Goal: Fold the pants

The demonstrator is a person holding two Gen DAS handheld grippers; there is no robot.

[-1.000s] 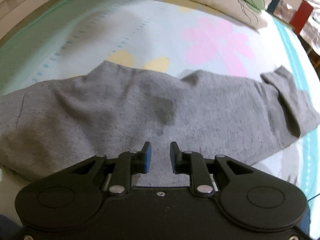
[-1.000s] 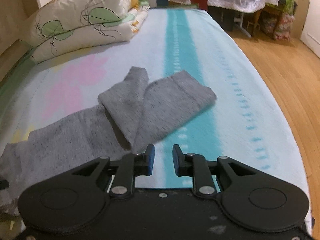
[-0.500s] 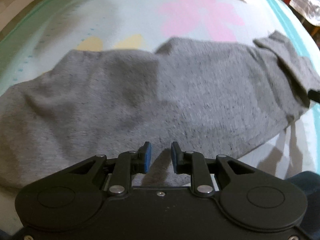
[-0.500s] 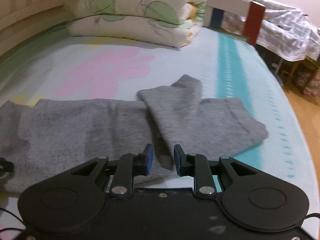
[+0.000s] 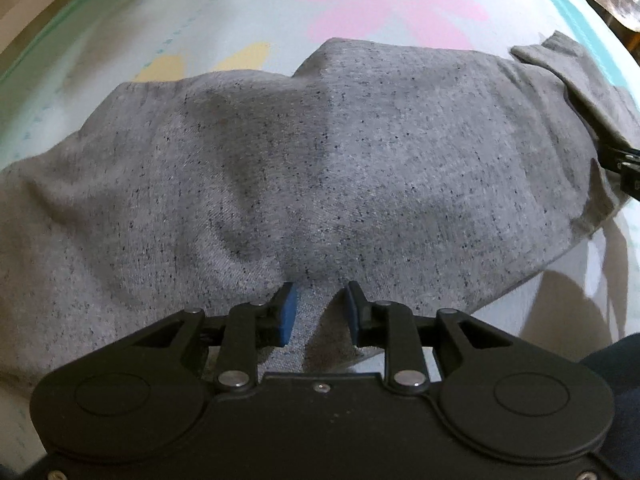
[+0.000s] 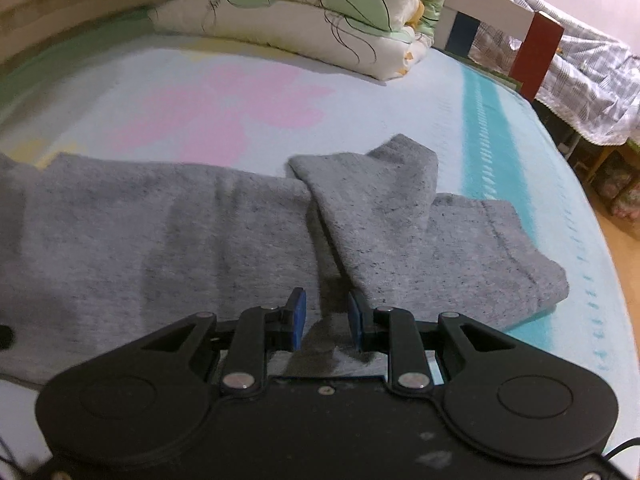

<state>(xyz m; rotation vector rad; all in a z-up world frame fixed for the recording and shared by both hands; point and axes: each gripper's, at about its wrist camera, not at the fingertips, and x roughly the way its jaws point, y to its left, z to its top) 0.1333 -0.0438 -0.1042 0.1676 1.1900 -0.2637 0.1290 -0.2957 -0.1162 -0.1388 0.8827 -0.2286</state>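
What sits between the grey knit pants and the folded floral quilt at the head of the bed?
Only bare sheet: the pink flower print separates the grey knit pants from the folded floral quilt, as the right wrist view shows.

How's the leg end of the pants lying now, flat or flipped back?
Flipped back. One leg end is folded over on top of the pants, crossing the other cuff; the rest lies spread on the bed.

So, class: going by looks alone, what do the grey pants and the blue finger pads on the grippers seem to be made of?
Grey pants: soft knit, probably cotton-blend jersey or fleece; matte heathered grey with dark flecks, and it drapes in soft folds.

Blue finger pads: likely rubber or soft plastic; smooth, evenly coloured blocks on black fingers. The frames leave open which.
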